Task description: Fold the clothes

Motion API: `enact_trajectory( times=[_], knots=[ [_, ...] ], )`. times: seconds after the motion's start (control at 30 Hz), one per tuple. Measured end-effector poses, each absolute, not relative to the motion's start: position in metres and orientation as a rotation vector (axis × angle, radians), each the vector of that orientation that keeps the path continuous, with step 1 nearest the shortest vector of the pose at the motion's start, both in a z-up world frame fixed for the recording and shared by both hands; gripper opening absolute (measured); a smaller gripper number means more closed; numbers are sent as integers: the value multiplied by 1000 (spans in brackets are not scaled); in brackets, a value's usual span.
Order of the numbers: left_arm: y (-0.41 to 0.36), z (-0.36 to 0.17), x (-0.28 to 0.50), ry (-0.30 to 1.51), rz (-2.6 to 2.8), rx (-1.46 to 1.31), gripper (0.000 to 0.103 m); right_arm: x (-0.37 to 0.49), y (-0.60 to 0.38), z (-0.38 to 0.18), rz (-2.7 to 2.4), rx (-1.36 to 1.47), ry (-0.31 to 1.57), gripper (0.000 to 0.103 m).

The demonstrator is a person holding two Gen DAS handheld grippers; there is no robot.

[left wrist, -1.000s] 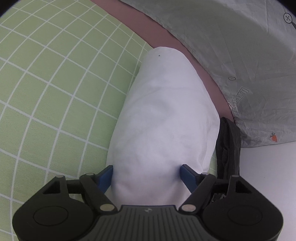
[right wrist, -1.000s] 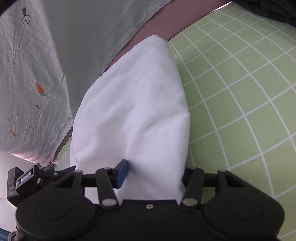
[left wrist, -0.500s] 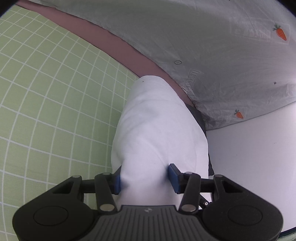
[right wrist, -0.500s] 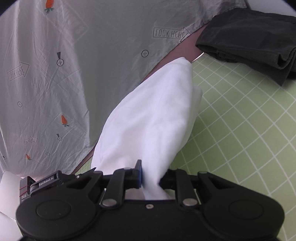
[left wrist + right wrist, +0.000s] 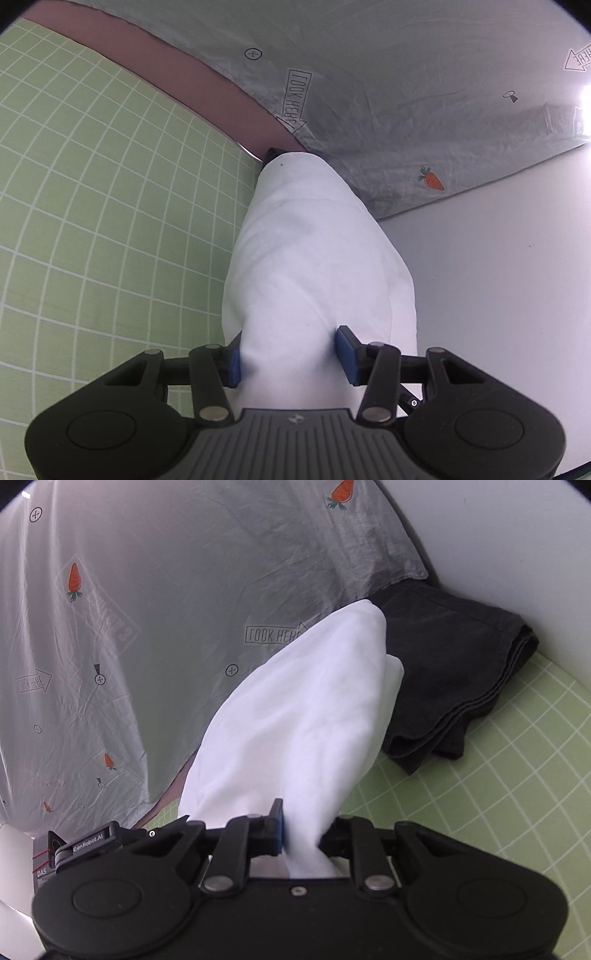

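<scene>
Your left gripper [image 5: 291, 356] is closed on one end of the white cloth [image 5: 310, 266], with its blue pads [image 5: 345, 354] pressing the bunched fabric from both sides. Your right gripper [image 5: 301, 829] pinches the white cloth [image 5: 303, 720] too, and there the fabric is squeezed into a thin neck between the pads. The cloth looks soft and smooth, with only a few gentle wrinkles. It stretches away from each gripper like a long, puffy roll and gets narrower at the far tip. It hangs above the green checked mat [image 5: 92, 206]. In the right wrist view its far end reaches over the folded black clothes [image 5: 454, 686], which lie in a neat stack on the mat [image 5: 517, 775]. Behind it all is a grey sheet with little carrots [image 5: 147, 609] printed on it.
</scene>
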State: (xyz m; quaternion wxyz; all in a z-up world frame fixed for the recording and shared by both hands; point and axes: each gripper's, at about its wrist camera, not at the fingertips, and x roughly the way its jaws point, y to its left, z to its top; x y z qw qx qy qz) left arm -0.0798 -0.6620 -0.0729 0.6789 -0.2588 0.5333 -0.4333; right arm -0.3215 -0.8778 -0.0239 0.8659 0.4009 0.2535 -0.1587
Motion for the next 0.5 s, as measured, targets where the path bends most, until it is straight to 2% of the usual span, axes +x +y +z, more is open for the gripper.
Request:
enact_trajectory(
  times=[0.23, 0.33, 0.4, 0.5],
  knots=[
    [-754, -60, -117, 1147, -929, -656, 50, -299, -992, 18, -280, 610, 618, 17],
    [-797, -63, -107, 1097, -882, -685, 50, -270, -1031, 37, -287, 468, 641, 18],
    [-826, -65, -97, 1060, -847, -704, 53, -243, -1053, 35, -343, 369, 666, 27],
    [-873, -81, -85, 1013, -704, -551, 57, -201, -1081, 21, -455, 223, 714, 38]
  ],
)
